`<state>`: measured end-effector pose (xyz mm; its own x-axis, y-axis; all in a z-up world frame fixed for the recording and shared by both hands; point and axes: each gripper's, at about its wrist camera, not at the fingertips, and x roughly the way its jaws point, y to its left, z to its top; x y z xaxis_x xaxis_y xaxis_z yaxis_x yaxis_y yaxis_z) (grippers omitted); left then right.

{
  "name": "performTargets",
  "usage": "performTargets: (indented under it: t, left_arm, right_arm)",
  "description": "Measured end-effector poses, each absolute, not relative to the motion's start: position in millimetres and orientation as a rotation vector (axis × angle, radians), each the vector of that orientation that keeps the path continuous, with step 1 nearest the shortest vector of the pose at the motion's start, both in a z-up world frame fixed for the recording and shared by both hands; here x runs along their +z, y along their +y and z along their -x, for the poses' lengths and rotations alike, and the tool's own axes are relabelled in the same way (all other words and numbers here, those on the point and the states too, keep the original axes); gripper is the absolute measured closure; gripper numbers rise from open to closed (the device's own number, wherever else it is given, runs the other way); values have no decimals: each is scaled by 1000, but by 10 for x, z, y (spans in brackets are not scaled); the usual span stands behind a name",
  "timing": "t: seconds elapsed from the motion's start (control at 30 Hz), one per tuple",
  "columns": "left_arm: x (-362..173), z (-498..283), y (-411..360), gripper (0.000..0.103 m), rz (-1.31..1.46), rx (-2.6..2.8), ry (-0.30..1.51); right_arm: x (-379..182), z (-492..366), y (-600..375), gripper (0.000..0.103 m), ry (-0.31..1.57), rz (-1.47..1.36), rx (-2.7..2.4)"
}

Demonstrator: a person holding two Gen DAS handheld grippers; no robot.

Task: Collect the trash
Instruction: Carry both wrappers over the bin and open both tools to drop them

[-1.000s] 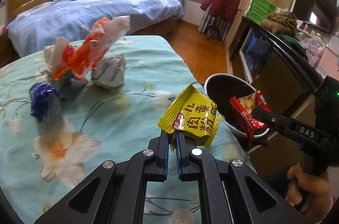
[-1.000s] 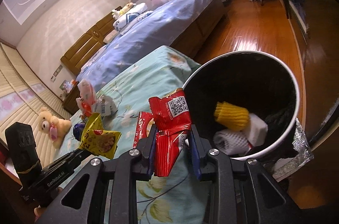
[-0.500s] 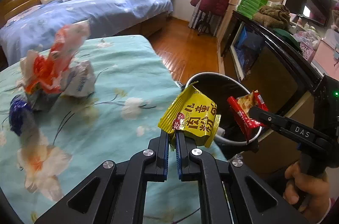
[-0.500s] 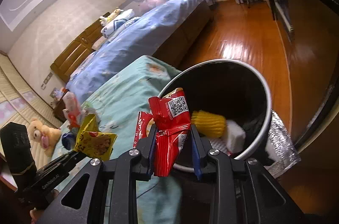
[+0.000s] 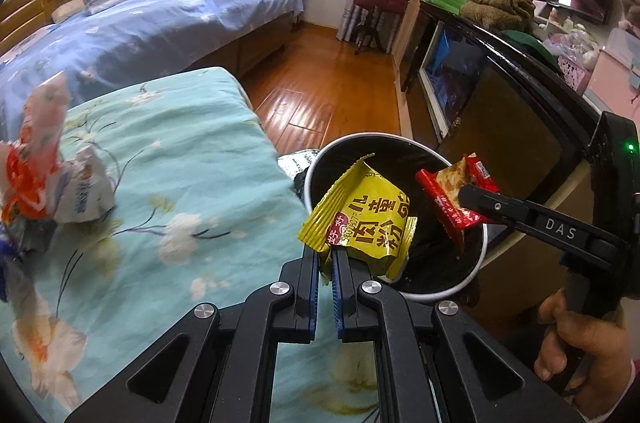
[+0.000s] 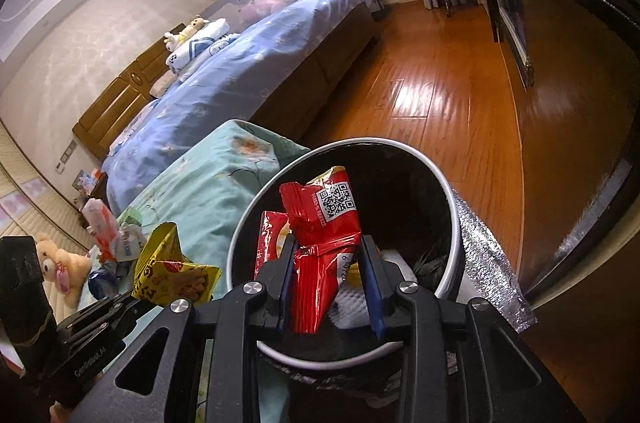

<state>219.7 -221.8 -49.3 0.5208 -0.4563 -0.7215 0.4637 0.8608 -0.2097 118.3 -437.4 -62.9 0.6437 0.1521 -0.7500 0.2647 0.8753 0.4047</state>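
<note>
Bed (image 5: 168,159): teal flowered cover, spreading to the left of and beneath the left gripper; its corner ends just short of the bin.
Trash bin (image 6: 448,195): round, white rim, dark inside, directly ahead of and below both grippers, standing on the wooden floor against the bed corner; white and yellow scraps lie at its bottom.
Remaining trash (image 5: 52,183): a crumpled heap of orange, white and blue wrappers on the bed cover, well apart to the far left of the left gripper.
Left gripper (image 5: 328,259): jaws pressed together, pinching the lower edge of the yellow wrapper; its tips hang at the bin's near rim.
Yellow wrapper (image 5: 364,219): stands up from the left gripper's tips, over the mouth of the bin.
Right gripper (image 6: 330,259): jaws opening, with the red wrapper between them; the right-hand pad stands clear of the wrapper.
Red wrapper (image 6: 320,235): upright between the right gripper's fingers, code patch at the top, above the bin's opening.
Hand (image 5: 576,339): grips the right gripper's handle, at the lower right.
</note>
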Motion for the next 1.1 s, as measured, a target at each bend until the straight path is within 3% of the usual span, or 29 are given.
performTargets:
  t: [0.73, 0.83, 0.9, 1.1]
  left_arm:
    - [-599, -2403, -2574, 96, -32, -579, 912]
    - [-587, -2409, -2591, 83, -33, -582, 922]
    - [-566, -2394, -2594, 81, -37, -577, 912]
    - [-550, -2316, -2454, 61, -23, -555, 902]
  right_arm:
    - [-718, -1316, -4532, 69, 915, -517, -89]
    - [-730, -1332, -4561, 53, 920, -530, -92]
    - [-722, -1319, -4570, 37, 911, -537, -97]
    - [-653, -1263, -4533, 26, 888, -544, -97]
